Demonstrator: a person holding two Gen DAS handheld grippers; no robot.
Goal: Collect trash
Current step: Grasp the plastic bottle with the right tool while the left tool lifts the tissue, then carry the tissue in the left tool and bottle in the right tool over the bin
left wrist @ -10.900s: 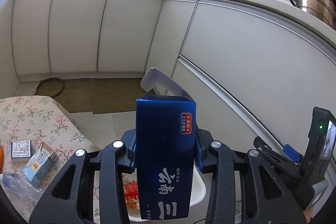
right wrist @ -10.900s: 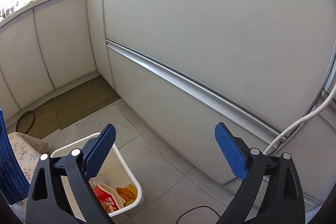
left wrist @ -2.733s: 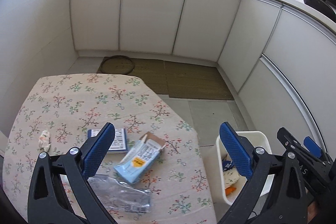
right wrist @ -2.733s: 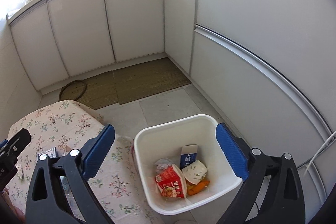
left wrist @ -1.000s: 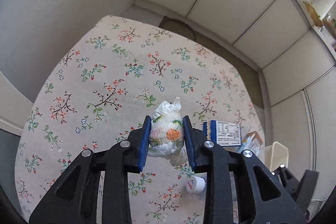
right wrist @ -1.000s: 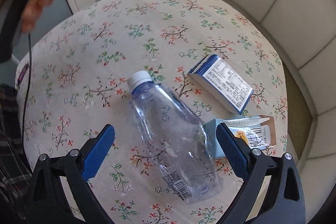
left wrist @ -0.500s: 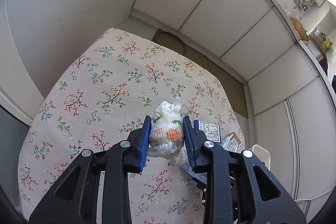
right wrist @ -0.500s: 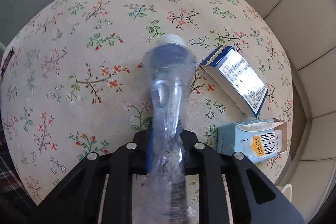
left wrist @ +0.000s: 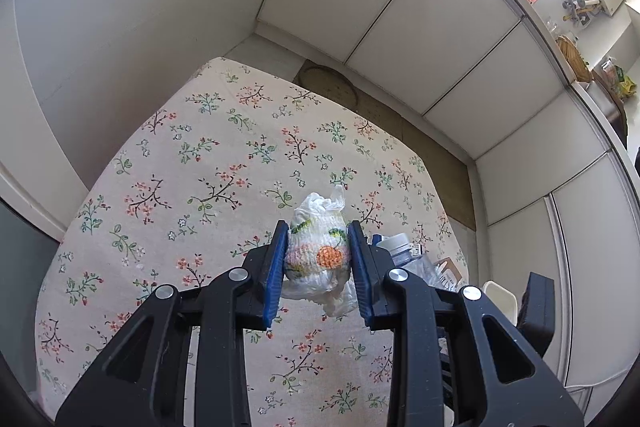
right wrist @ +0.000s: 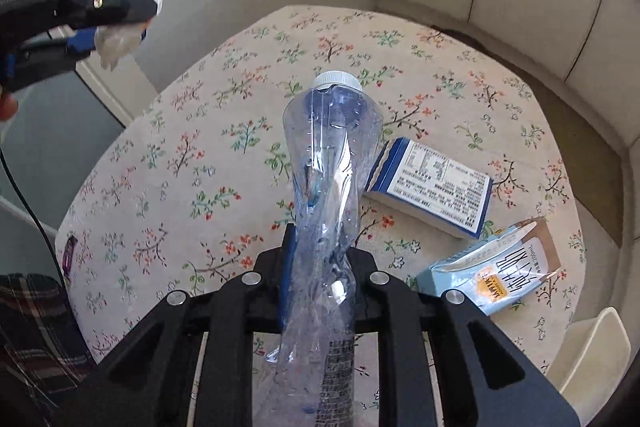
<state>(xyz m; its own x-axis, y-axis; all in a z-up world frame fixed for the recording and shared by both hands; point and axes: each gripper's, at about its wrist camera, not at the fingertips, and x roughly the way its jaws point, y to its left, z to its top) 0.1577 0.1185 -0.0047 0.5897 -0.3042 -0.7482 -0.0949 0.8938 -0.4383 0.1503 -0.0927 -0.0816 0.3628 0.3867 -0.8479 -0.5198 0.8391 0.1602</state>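
My left gripper [left wrist: 318, 255] is shut on a crumpled white tissue [left wrist: 318, 247] with a printed orange and green pattern, held high above the floral table [left wrist: 200, 187]. It also shows in the right wrist view [right wrist: 116, 23] at upper left. My right gripper [right wrist: 322, 255] is shut on a crushed clear plastic bottle [right wrist: 332, 163] with a white cap, lifted off the table. A blue-and-white box [right wrist: 432, 187] and a light blue drink carton [right wrist: 492, 275] lie on the table to the right of the bottle.
The white trash bin's rim [right wrist: 592, 355] shows at lower right, beside the table; it also shows in the left wrist view [left wrist: 502, 297]. White cabinets [left wrist: 440, 39] run behind. A brown mat [left wrist: 384, 107] lies on the floor. A cable [right wrist: 24, 195] hangs at left.
My right gripper closed on the bottle and raised it off the table. My left gripper, still shut on the tissue, rose higher above the table.
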